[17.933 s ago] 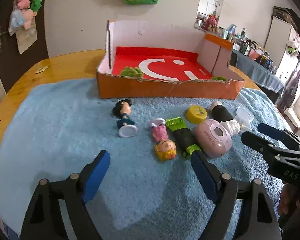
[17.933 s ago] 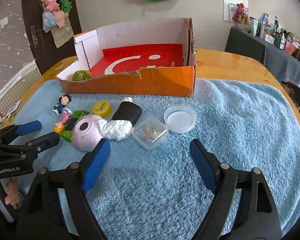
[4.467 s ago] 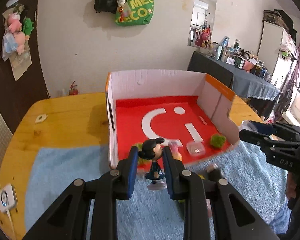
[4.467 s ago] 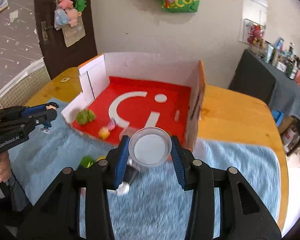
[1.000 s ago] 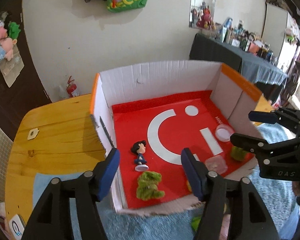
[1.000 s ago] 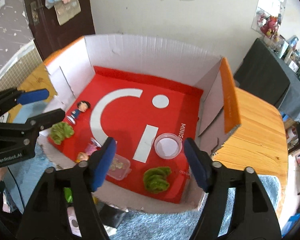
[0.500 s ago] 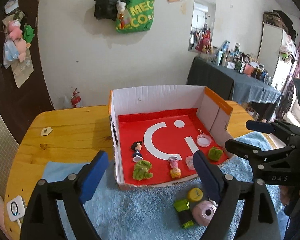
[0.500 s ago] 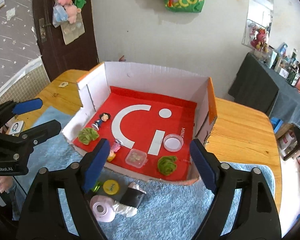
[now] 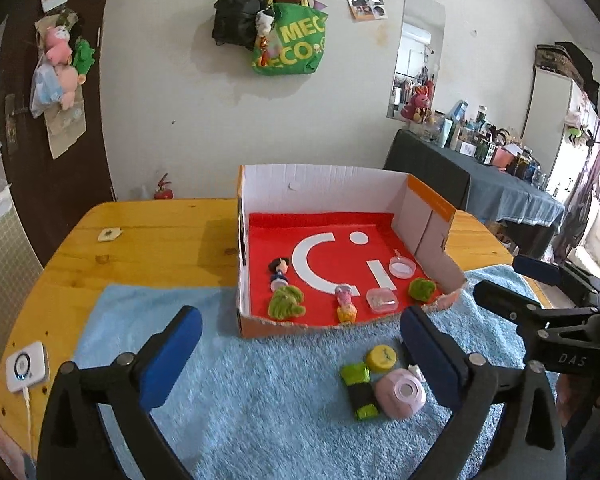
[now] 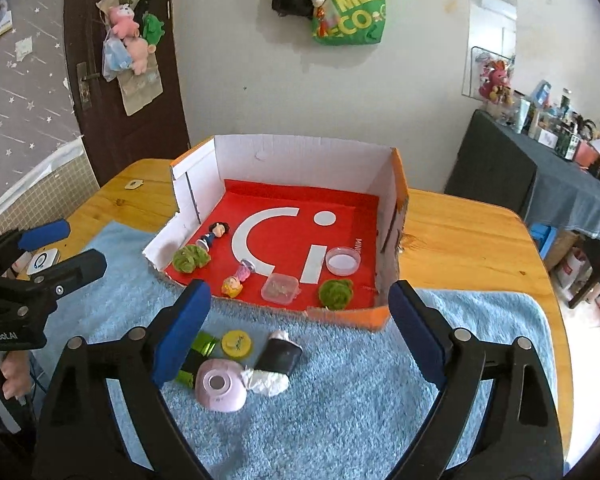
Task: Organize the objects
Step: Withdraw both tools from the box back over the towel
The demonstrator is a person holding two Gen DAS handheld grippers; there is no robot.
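Six items in box (image 10: 384, 208); roughly four left on towel (image 10: 340, 420), near edge. Left gripper (image 9: 300, 354) and right gripper (image 10: 300, 332): fingers just opened wide, empty.

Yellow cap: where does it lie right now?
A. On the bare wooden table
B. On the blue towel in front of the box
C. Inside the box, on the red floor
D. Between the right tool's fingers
B: the yellow cap lies on the blue towel, just outside the box front wall.
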